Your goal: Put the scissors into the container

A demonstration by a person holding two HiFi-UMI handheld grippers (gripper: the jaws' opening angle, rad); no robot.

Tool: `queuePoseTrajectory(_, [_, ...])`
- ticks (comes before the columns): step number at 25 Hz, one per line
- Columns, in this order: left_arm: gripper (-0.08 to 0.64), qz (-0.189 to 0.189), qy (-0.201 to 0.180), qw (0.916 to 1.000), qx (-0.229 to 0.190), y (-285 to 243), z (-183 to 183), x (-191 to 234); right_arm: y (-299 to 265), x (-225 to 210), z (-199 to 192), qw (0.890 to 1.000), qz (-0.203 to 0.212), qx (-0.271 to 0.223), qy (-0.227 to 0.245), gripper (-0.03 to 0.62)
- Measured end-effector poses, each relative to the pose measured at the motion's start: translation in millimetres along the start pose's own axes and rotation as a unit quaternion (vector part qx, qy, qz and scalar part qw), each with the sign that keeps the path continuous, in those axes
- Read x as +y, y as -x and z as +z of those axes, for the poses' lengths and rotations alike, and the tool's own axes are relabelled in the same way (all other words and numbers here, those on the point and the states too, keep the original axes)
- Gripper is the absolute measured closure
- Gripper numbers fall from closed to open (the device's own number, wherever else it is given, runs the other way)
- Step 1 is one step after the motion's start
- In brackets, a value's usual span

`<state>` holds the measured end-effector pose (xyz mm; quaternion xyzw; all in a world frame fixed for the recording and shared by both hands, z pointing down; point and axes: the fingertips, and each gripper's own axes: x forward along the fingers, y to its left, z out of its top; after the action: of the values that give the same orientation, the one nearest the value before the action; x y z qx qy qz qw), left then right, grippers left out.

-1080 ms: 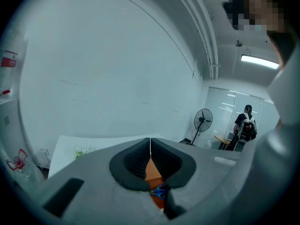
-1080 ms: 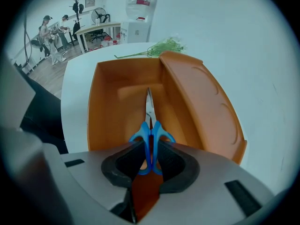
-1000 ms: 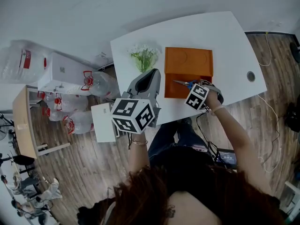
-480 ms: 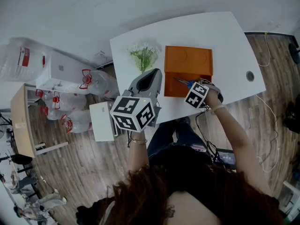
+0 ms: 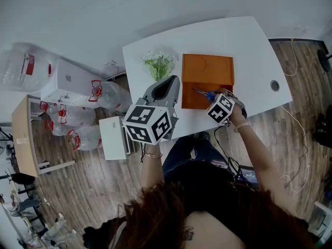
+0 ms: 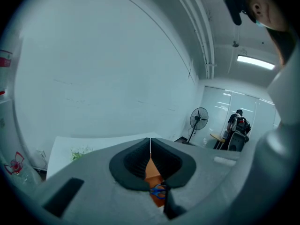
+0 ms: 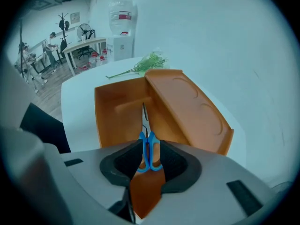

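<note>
White surface [image 5: 249, 45], round cable hole [image 5: 275, 85] near its right edge. Green sprig with white flowers [image 5: 159, 64] lies on its left part. On the wood floor [image 5: 93, 191]: clear water jugs with red handles [image 5: 98, 92], white box [image 5: 67, 79], loose cables [image 5: 298, 123]. Standing fan [image 6: 199, 118] far back.

Container [image 5: 189, 100] open above; its lid [image 5: 207, 68] walls the far side, flowers [image 5: 160, 64] beside

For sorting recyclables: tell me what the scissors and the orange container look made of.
Scissors: blue handles likely plastic, smooth moulded loops; blades thin, grey, probably metal. Container: likely matte plastic, uniform orange, rounded shapes pressed into its lid.
</note>
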<state>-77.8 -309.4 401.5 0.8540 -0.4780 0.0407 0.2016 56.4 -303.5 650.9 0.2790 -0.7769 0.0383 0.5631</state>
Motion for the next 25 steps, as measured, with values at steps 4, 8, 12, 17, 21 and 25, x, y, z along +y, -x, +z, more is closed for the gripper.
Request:
queuePoseTrajectory(4, [0.541, -0.010, -0.008, 0.9999, -0.001, -1, 5, -5, 12, -5, 10, 0.998, -0.015, -0.040, -0.046, 0.497])
queuePoseTrajectory(8, [0.541, -0.018, -0.020, 0.9996, -0.009, -2, 14, -12, 24, -11, 21, 0.995, -0.033, -0.070, -0.065, 0.520])
queuePoseTrajectory(12, [0.541, -0.023, -0.029, 0.9992, -0.014, -3, 21, -16, 38, -20, 31, 0.989, -0.047, -0.100, -0.095, 0.549])
queuePoseTrajectory(17, [0.541, -0.032, -0.046, 0.9982, -0.020, -4, 30, -25, 58, -35, 43, 0.978, -0.078, -0.149, -0.123, 0.571])
queuePoseTrajectory(21, [0.541, -0.036, -0.057, 0.9974, -0.024, -7, 35, -30, 73, -47, 52, 0.970, -0.095, -0.174, -0.142, 0.578])
queuePoseTrajectory(25, [0.541, -0.039, -0.072, 0.9963, -0.026, -10, 38, -33, 93, -59, 60, 0.955, -0.121, -0.208, -0.171, 0.586])
